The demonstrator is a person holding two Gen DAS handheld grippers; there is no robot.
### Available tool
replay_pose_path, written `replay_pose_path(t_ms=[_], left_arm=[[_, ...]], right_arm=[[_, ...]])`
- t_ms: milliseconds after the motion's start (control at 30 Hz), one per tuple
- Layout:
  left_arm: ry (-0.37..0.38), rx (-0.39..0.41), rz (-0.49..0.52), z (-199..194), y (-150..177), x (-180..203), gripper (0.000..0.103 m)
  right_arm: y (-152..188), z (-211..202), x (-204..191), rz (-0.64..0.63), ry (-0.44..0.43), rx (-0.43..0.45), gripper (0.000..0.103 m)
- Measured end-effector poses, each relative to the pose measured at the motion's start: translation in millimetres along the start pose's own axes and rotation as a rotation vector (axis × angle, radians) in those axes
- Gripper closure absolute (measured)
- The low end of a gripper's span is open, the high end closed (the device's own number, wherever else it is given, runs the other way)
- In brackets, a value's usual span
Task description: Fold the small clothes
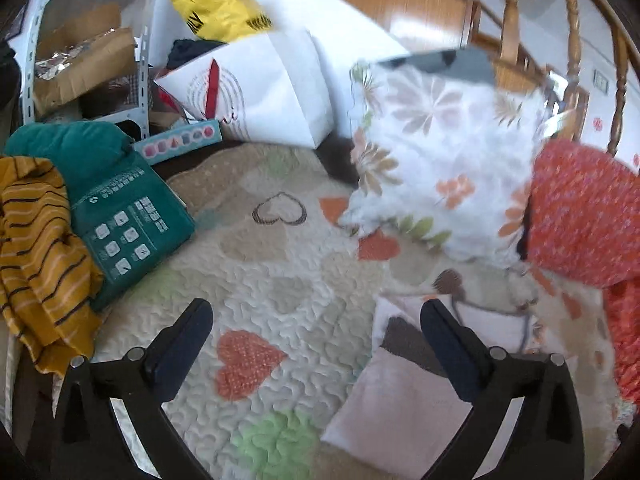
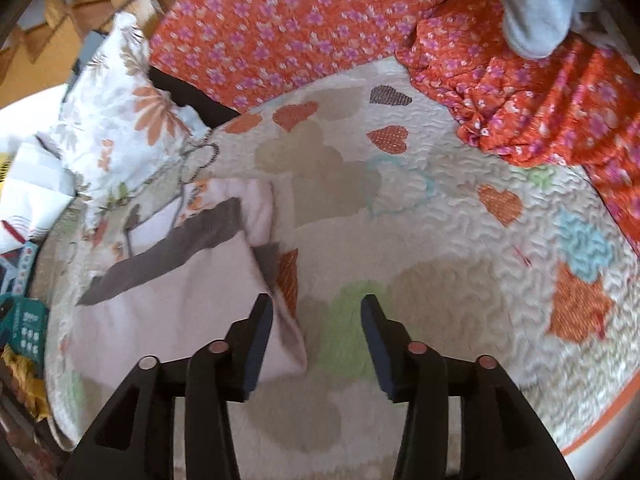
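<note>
The left tongs (image 1: 316, 320) gape wide and the right tongs (image 2: 316, 320) stand apart, both empty, above the heart-patterned quilt (image 2: 460, 240). The folded pale pink garment (image 2: 180, 304) with its grey band lies flat on the quilt, just beside the flowered pillow (image 1: 444, 152).

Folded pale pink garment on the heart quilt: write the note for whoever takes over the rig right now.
Left gripper: open wide, nothing between the fingers, above the quilt.
Right gripper: open, empty, beside the garment's right edge.
Pale pink garment with a dark brown band: lies folded and flat on the quilt, neither gripper touching it.
Done: this piece looks folded and set down.
Left: other cloth is about, a mustard striped garment at the left edge and an orange flowered fabric at the far side. Whether these belong to the job cannot be told; check before picking the next piece.
</note>
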State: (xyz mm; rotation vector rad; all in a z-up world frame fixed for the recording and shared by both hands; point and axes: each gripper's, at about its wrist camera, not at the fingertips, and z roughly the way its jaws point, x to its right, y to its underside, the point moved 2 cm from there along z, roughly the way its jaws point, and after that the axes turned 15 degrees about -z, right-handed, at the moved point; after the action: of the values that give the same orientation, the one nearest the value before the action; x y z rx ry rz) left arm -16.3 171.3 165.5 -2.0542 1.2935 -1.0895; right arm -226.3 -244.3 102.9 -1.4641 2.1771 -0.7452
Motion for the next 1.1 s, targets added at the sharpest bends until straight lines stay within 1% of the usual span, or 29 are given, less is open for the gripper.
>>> replay_pose_path(t_ms=[67, 167, 233, 300, 333, 400, 433, 533, 667, 800, 867, 900, 1000, 1100], left_arm=[[0.026, -0.02, -0.022, -7.8, -1.0, -7.6, 0.0], [0.018, -0.077, -0.044, 0.9, 6.3, -24.7, 0.0], [0.025, -0.133, -0.063, 18.6, 15.0, -35.8, 0.0], [0.004, -0.19, -0.063, 40.4, 24.3, -43.2, 0.0], [-0.007, -0.242, -0.07, 55.0, 27.4, -46.0, 0.0], [0.011, -0.327, -0.114, 77.5, 29.8, -51.6, 0.0], [0.021, -0.349, -0.138, 87.1, 31.5, -55.6, 0.0], [-0.042, -0.366, -0.161, 104.2, 39.2, -67.1, 0.0], [-0.044, -0.42, -0.191, 117.2, 44.4, -73.6, 0.0], [-0.074, -0.423, -0.208, 118.3, 35.3, -81.2, 0.0], [-0.082, -0.403, -0.223, 114.0, 25.6, -84.5, 0.0], [-0.086, -0.381, -0.224, 108.7, 18.7, -86.1, 0.0], [-0.103, -0.335, -0.215, 98.5, 2.6, -92.2, 0.0], [-0.136, -0.294, -0.203, 88.2, -10.0, -104.0, 0.0]], right_arm=[[8.0, -14.5, -7.0, -0.009, -0.019, 0.015, 0.051], [12.2, -26.3, -23.8, -0.049, -0.038, 0.026, 0.049], [14.3, -28.9, -37.0, -0.084, -0.041, 0.026, 0.047], [16.5, -26.2, -55.1, -0.124, -0.056, 0.02, 0.047], [17.8, -22.3, -67.2, -0.153, -0.065, 0.016, 0.047], [20.4, -12.0, -88.2, -0.199, -0.084, 0.008, 0.045], [20.5, -1.4, -103.9, -0.228, -0.109, -0.003, 0.045], [19.9, 31.6, -144.3, -0.284, -0.18, -0.054, 0.045], [11.8, 76.6, -213.1, -0.368, -0.268, -0.114, 0.045], [-3.8, 99.6, -275.1, -0.465, -0.314, -0.128, 0.045], [-8.9, 110.9, -311.6, -0.526, -0.33, -0.142, 0.045], [-9.5, 115.1, -325.8, -0.55, -0.338, -0.149, 0.045], [-1.0, 121.4, -374.1, -0.638, -0.383, -0.161, 0.045], [23.2, 118.0, -413.8, -0.772, -0.405, -0.148, 0.042]])
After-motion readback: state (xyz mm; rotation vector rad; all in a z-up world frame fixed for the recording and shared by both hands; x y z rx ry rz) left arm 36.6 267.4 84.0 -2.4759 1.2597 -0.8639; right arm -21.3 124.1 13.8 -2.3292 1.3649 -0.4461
